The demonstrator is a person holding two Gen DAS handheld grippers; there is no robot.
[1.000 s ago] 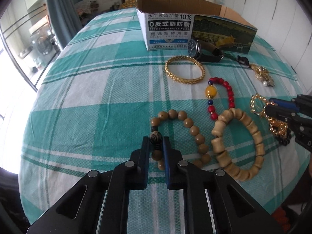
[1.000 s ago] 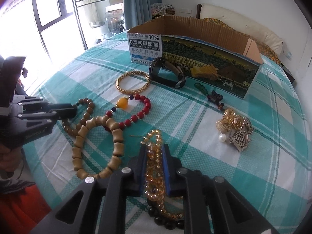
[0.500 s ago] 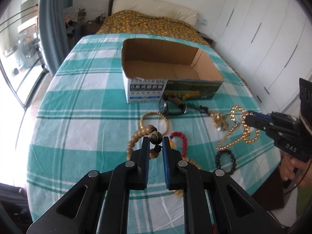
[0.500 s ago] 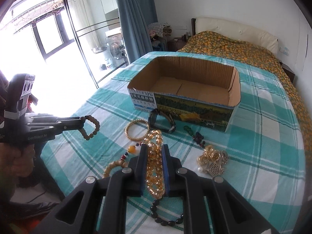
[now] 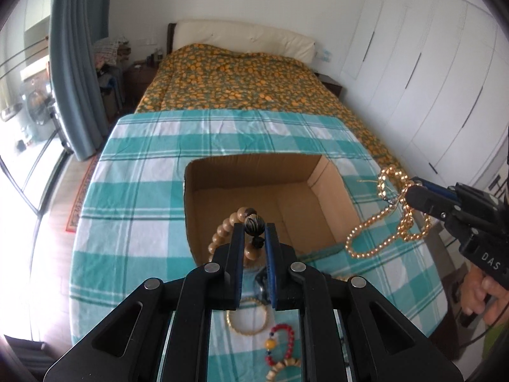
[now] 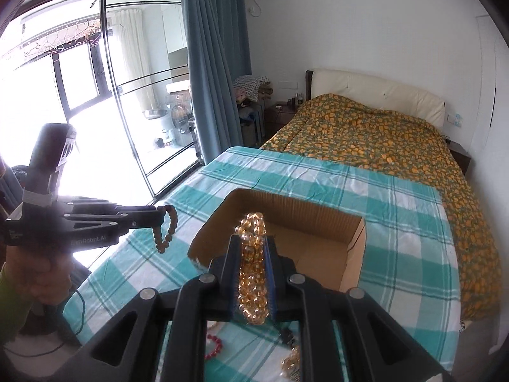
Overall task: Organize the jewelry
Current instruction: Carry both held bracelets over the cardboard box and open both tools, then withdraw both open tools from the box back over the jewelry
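Note:
My left gripper point(image 5: 254, 227) is shut on a brown wooden bead bracelet point(image 5: 222, 235), gripping its dark striped bead, and holds it in the air over the near edge of the open cardboard box point(image 5: 327, 172). It also shows in the right wrist view point(image 6: 159, 216), with the bracelet point(image 6: 165, 232) dangling. My right gripper point(image 6: 253, 243) is shut on an amber bead strand point(image 6: 251, 273) above the box's near wall point(image 6: 203, 238). In the left wrist view the strand point(image 5: 381, 222) hangs from the right gripper point(image 5: 410, 191) beside the box's right side.
On the teal checked tablecloth point(image 5: 133, 191) below lie a gold bangle point(image 5: 246, 318), a red bead bracelet point(image 5: 283, 340) and a chunky wooden bracelet point(image 5: 283, 369). A bed with an orange patterned cover point(image 5: 241, 82) stands behind the table. Glass doors point(image 6: 95, 111) are at the left.
Both grippers have lifted their bead strings off the tablecloth and carried them up and forward to the cardboard box. The box interior now fills the middle of both views.

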